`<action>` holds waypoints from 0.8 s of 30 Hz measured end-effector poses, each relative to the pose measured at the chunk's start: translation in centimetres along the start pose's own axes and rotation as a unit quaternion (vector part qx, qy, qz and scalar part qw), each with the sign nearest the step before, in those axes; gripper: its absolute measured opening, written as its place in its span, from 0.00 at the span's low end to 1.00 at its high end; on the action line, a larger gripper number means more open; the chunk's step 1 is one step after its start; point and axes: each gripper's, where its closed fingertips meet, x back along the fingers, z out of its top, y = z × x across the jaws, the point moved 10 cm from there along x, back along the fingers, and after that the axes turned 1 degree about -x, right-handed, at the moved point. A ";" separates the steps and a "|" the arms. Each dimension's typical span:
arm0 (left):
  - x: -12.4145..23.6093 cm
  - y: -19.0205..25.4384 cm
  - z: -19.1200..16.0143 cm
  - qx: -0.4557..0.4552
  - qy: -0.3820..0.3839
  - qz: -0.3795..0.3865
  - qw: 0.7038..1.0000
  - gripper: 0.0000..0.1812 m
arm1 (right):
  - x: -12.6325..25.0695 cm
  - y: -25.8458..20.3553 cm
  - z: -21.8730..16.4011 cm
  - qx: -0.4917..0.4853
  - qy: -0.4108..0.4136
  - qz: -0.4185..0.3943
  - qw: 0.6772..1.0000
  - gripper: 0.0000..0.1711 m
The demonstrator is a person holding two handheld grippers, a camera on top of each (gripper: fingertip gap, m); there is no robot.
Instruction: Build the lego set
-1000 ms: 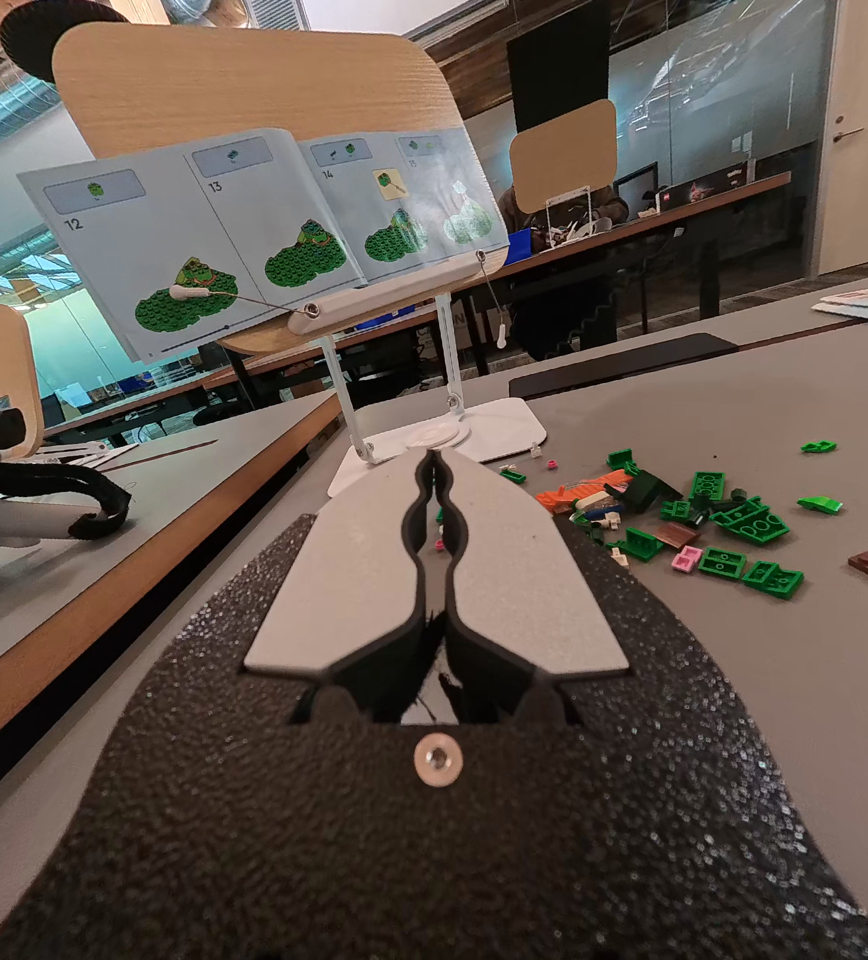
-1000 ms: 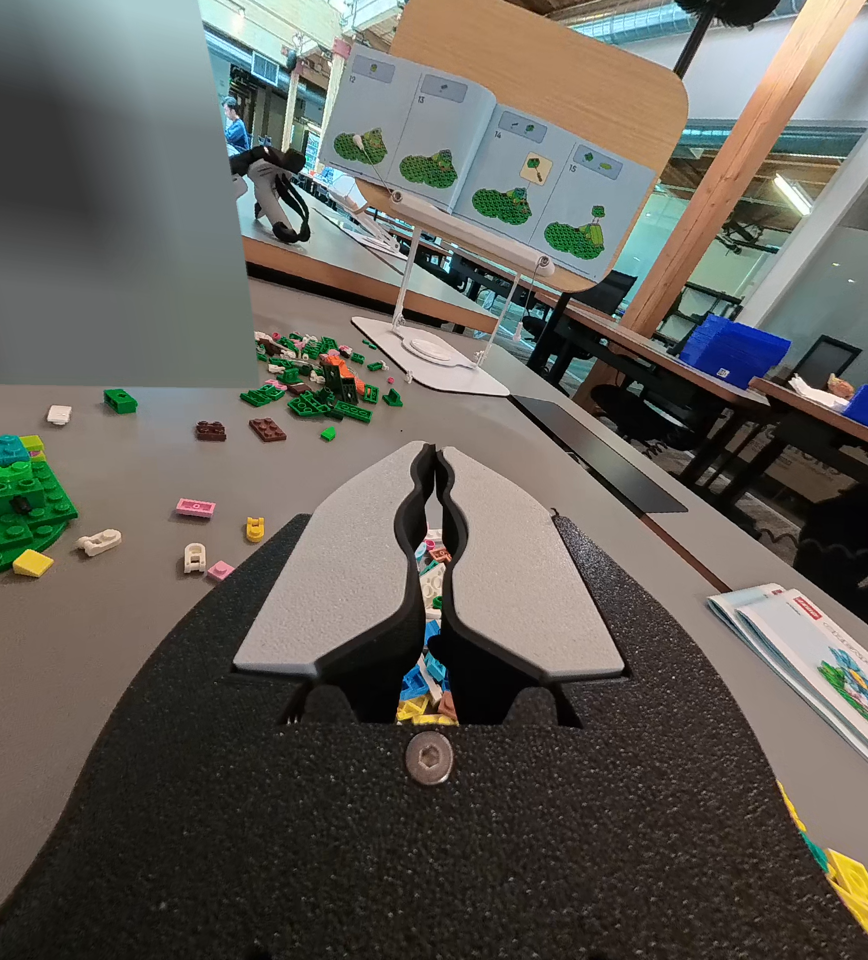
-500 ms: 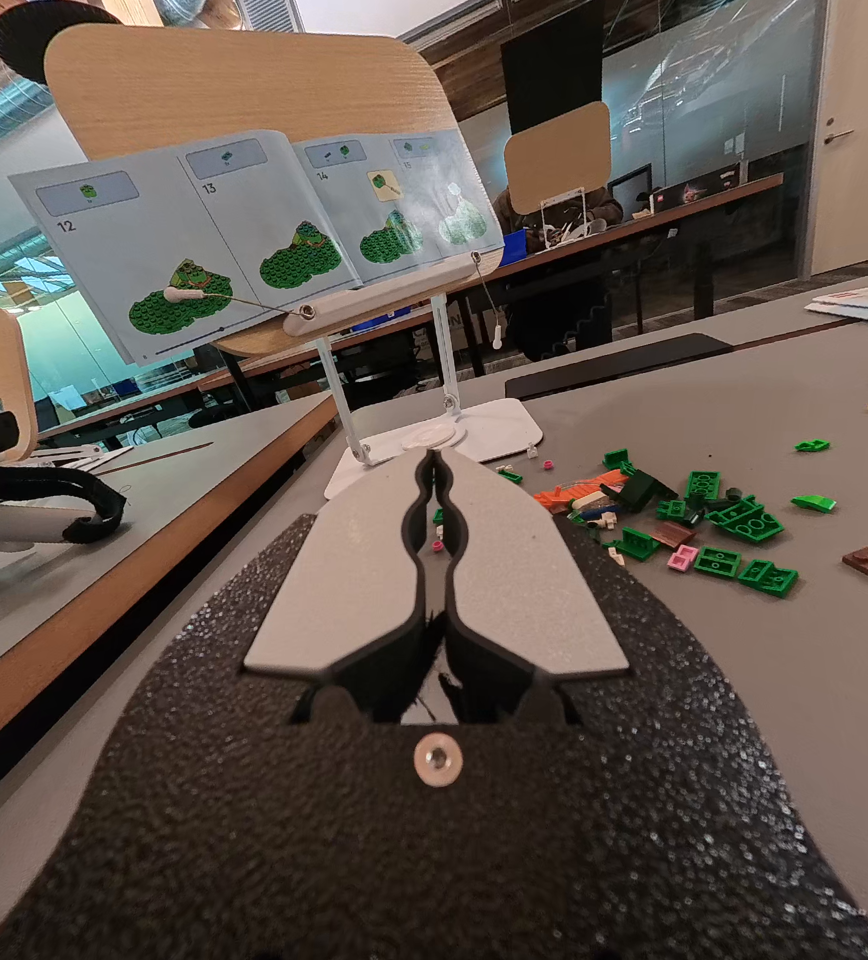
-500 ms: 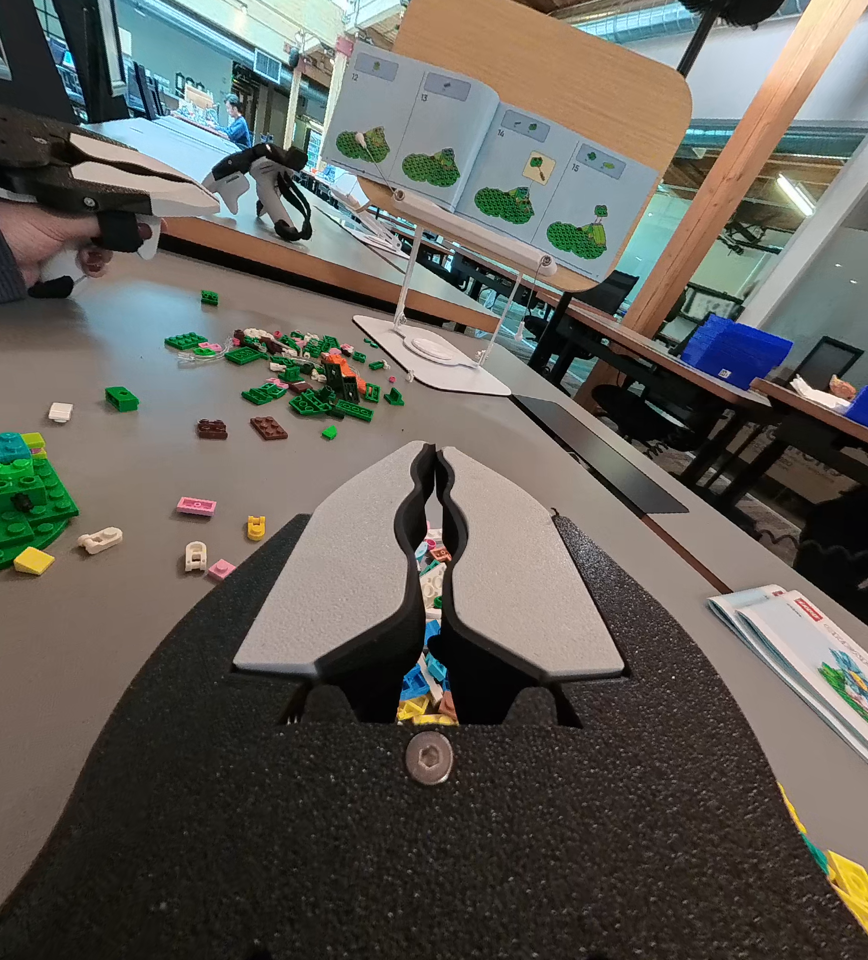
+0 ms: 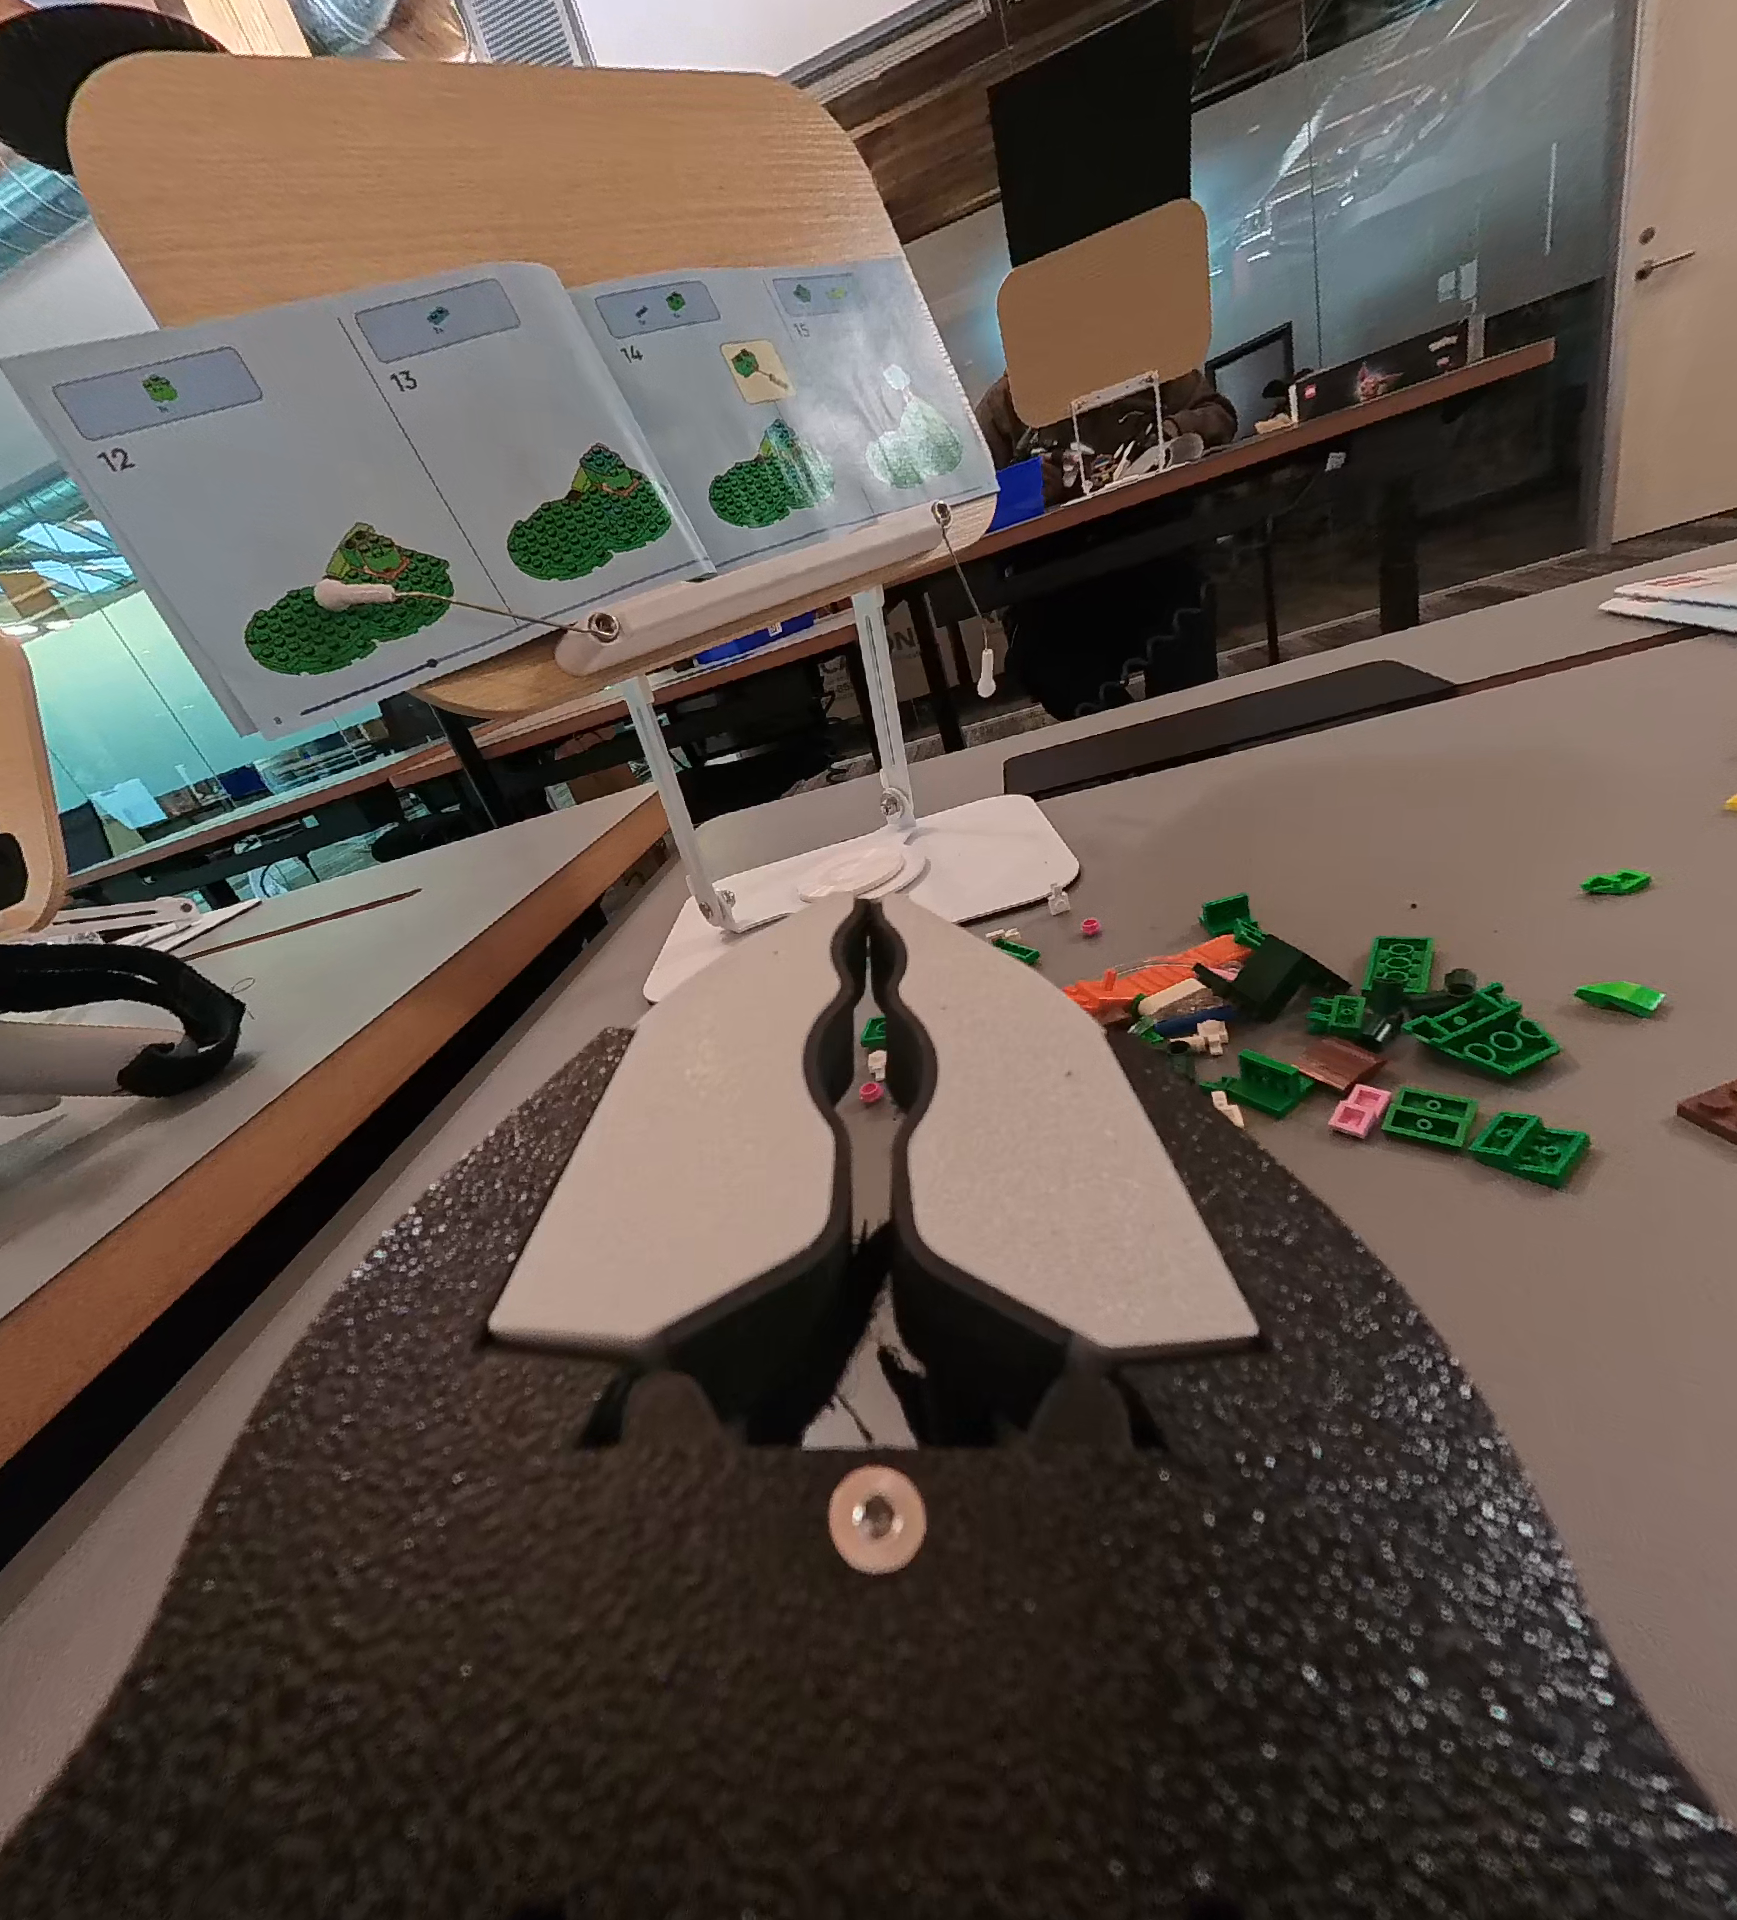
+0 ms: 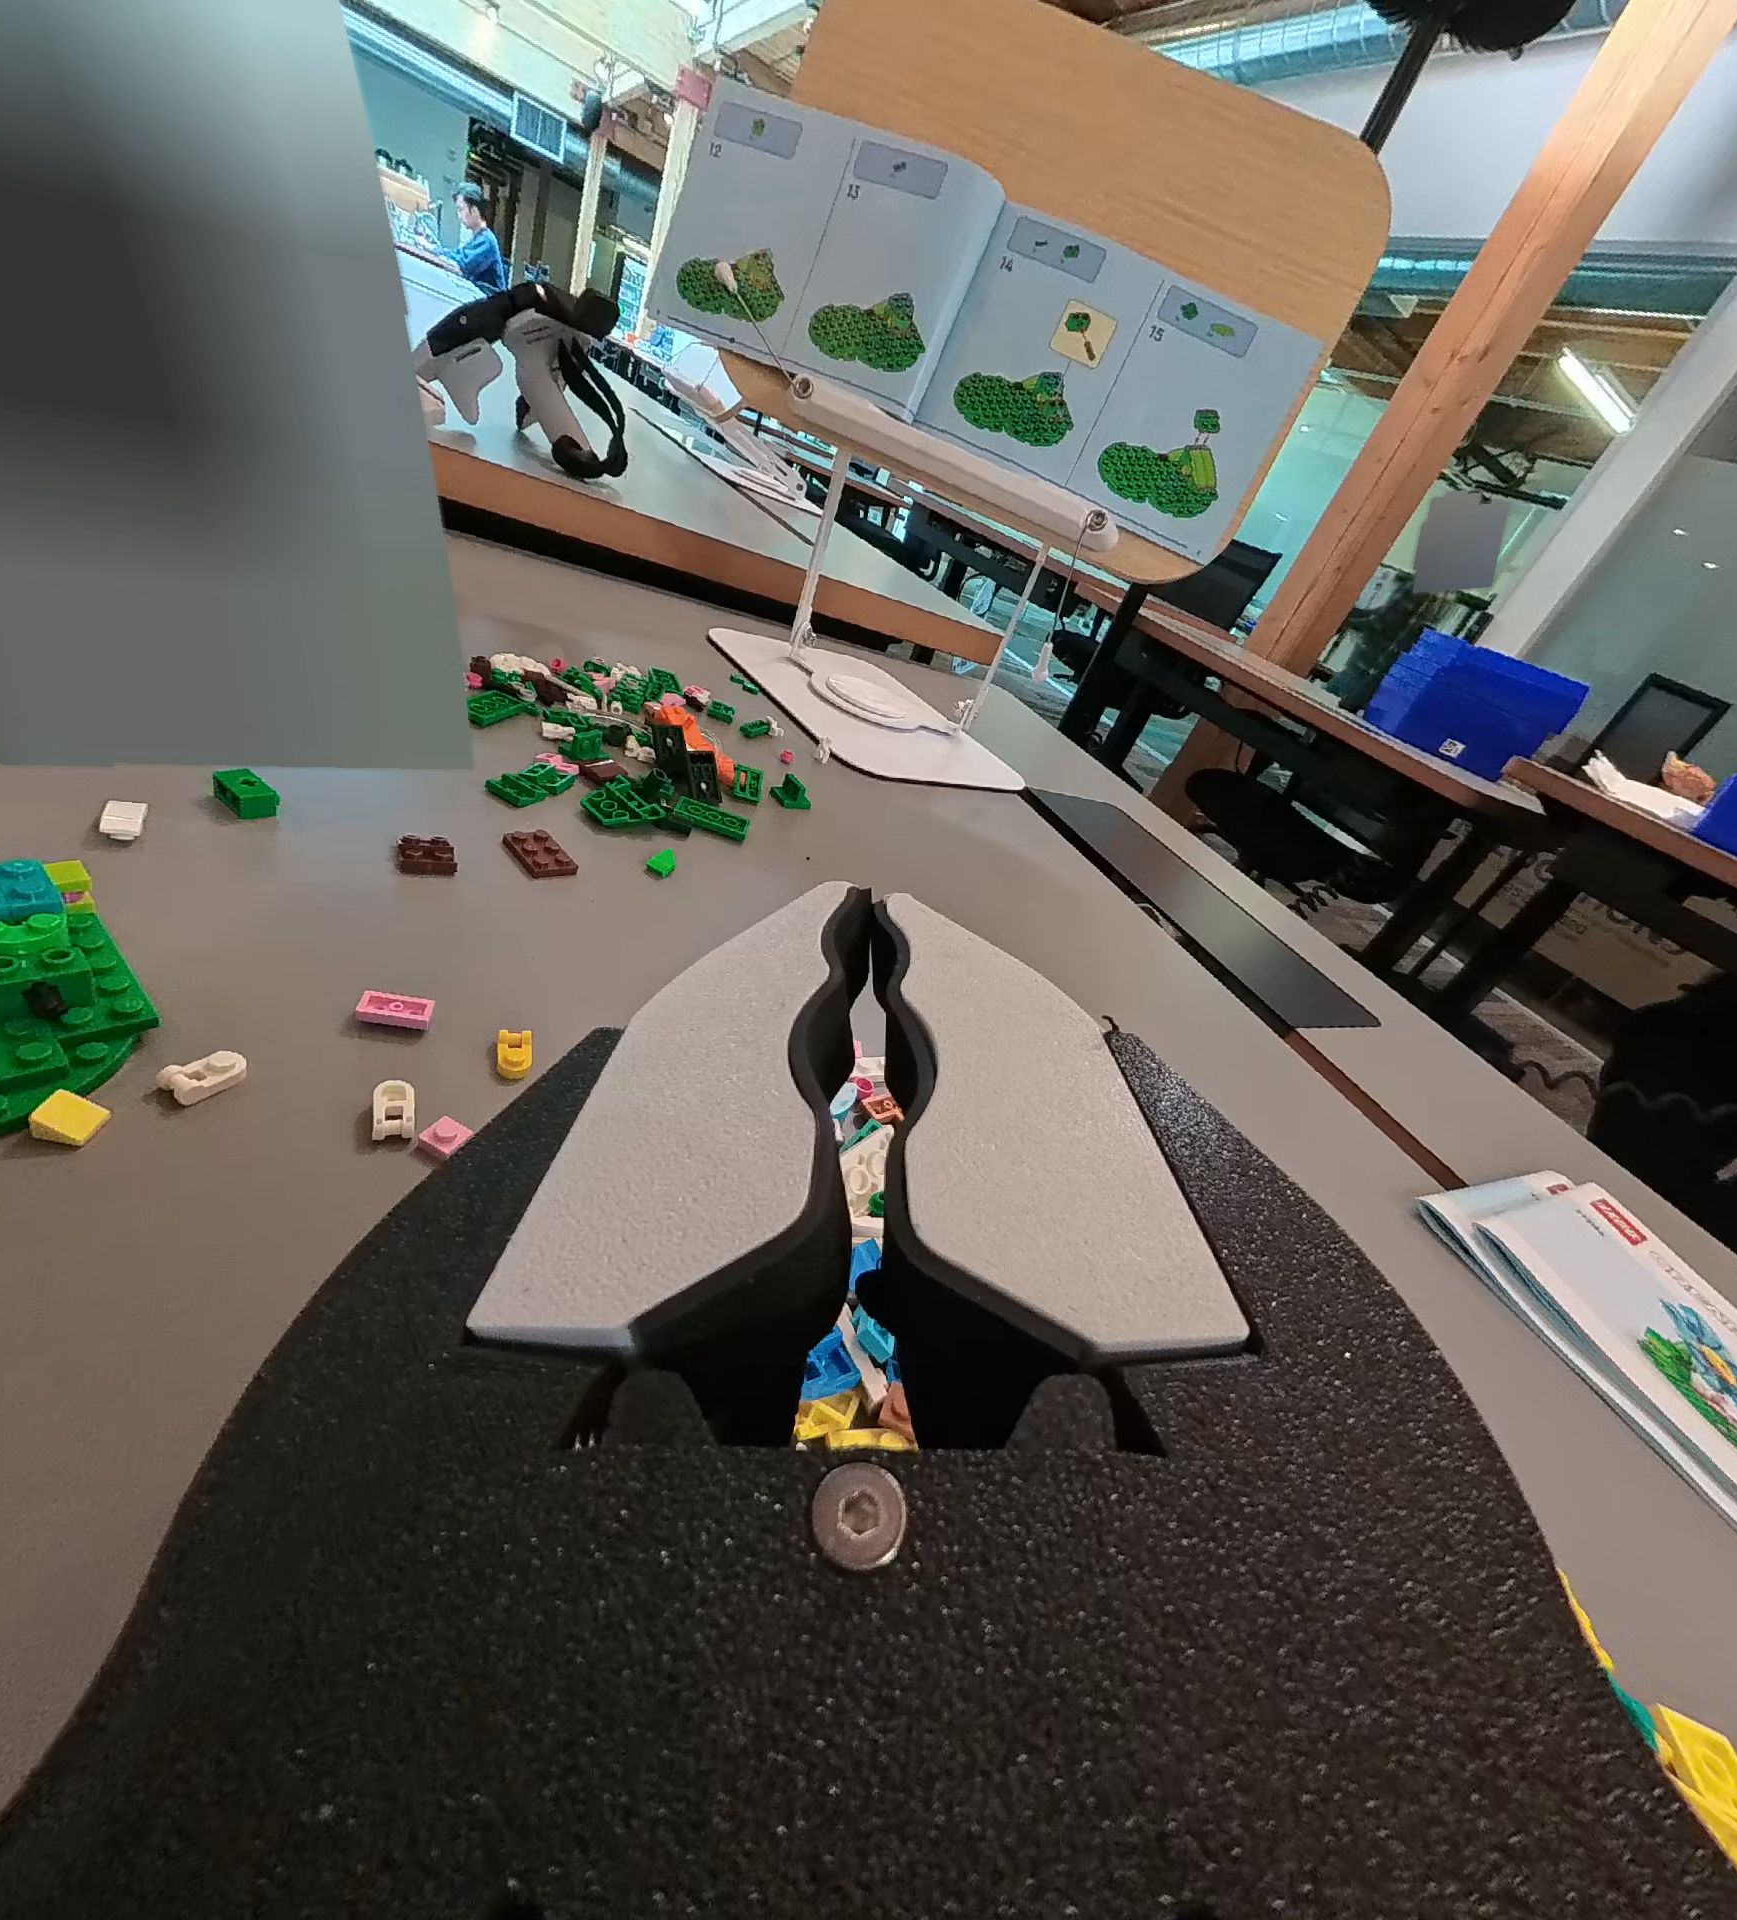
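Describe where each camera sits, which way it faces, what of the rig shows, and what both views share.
Left wrist view: on the left gripper, facing the book stand; its shut fingers show.
Right wrist view: on the right gripper, facing the stand from farther right, green build at left; shut fingers show.
Shared: instruction booklet, green brick pile.

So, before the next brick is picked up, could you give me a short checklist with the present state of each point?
1. Left gripper empty, jaws closed: ok.
2. Right gripper empty, jaws closed: ok.
3. Open instruction booklet on the wooden-backed white stand, pages readable from here: ok.
4. Partly built green round base with teal bricks lying flat on the grey table: ok.
5. Heap of loose green bricks within view of the left gripper, nothing covering it: ok.
6. Which brick the current step needs: cannot tell.
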 end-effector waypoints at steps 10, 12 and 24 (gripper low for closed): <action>0.0 0.0 0.0 0.000 0.000 -0.001 1.000 0.00 | 0.0 -0.1 0.0 0.000 0.000 0.000 1.000 0.00; 0.0 0.0 0.0 -0.001 0.000 -0.001 1.000 0.00 | 0.0 0.0 0.0 0.000 0.000 0.000 1.000 0.00; -1.0 1.6 0.4 -0.004 0.009 -0.041 0.999 0.00 | -6.1 -2.1 1.8 -0.108 -0.121 0.175 0.971 0.08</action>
